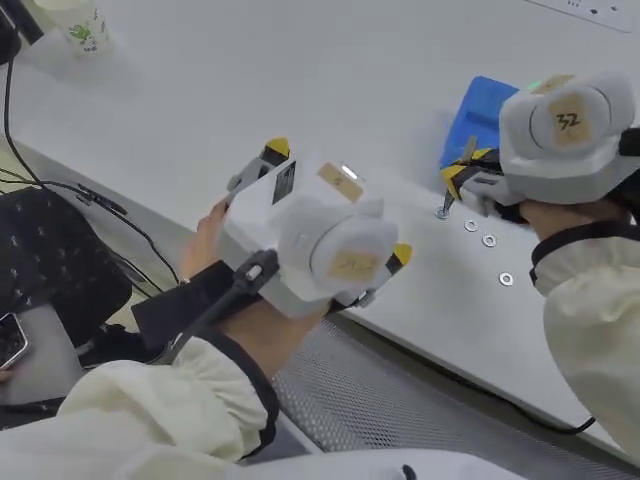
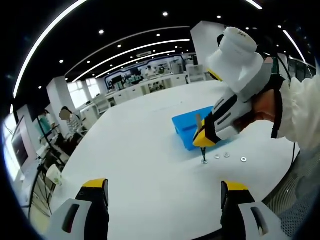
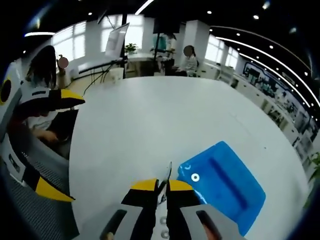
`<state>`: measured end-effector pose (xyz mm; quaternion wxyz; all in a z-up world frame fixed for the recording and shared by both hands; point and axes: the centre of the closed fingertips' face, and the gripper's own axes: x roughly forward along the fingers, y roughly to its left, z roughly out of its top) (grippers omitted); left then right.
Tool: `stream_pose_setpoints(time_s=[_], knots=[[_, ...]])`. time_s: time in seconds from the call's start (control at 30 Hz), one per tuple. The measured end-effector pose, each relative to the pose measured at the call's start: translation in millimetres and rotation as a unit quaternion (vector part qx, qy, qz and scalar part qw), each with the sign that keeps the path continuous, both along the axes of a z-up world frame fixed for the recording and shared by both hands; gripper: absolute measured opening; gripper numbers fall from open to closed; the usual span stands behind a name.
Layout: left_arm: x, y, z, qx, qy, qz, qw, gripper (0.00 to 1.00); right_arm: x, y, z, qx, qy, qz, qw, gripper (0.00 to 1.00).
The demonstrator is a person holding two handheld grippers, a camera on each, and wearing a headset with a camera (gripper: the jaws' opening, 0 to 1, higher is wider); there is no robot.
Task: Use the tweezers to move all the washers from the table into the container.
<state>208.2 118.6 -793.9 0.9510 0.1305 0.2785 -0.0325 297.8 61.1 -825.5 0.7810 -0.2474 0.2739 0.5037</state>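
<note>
My right gripper (image 1: 462, 168) is shut on metal tweezers (image 1: 447, 200), whose tips point down at a washer (image 1: 443, 213) on the white table. Three more washers (image 1: 489, 240) lie in a loose row to its right. The blue container (image 1: 480, 115) sits just behind them. In the right gripper view the shut right gripper (image 3: 159, 185) holds the tweezers (image 3: 167, 175) beside the container (image 3: 225, 185), which has one washer (image 3: 195, 177) inside. My left gripper (image 1: 339, 201) hovers open near the table's front edge, holding nothing. The left gripper (image 2: 164, 186) looks towards the tweezers (image 2: 203, 152) and washers (image 2: 226, 155).
A paper cup (image 1: 78, 24) stands at the far left of the table (image 1: 250, 80). Black cables (image 1: 110, 210) hang off the front edge beside a dark chair. The table's front edge runs diagonally under my left hand. People sit at distant benches.
</note>
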Motion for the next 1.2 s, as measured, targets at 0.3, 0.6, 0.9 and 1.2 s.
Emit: stream_pose_setpoints(time_s=[0.3,0.6,0.9,1.2], knots=[[0.1,-1.1,-0.8,0.0,0.002,-0.003,1.0,0.95,0.0,-7.0,6.3,0.111,-0.015,-0.042,0.9928,0.03],[-0.2,-0.7,-0.8,0.001,0.003,-0.002,1.0,0.95,-0.9,-7.3,7.4,0.126,0.002,-0.053,0.9906,0.02],[-0.3,-4.6,1.8,-0.003,-0.003,-0.01,0.9999,0.95,-1.7,-8.1,8.6,0.118,0.042,-0.06,0.9903,0.01],[-0.6,-4.8,1.1,0.0,-0.002,-0.012,0.9999,0.95,-4.2,-6.9,24.0,0.127,0.069,-0.062,0.9875,0.01]])
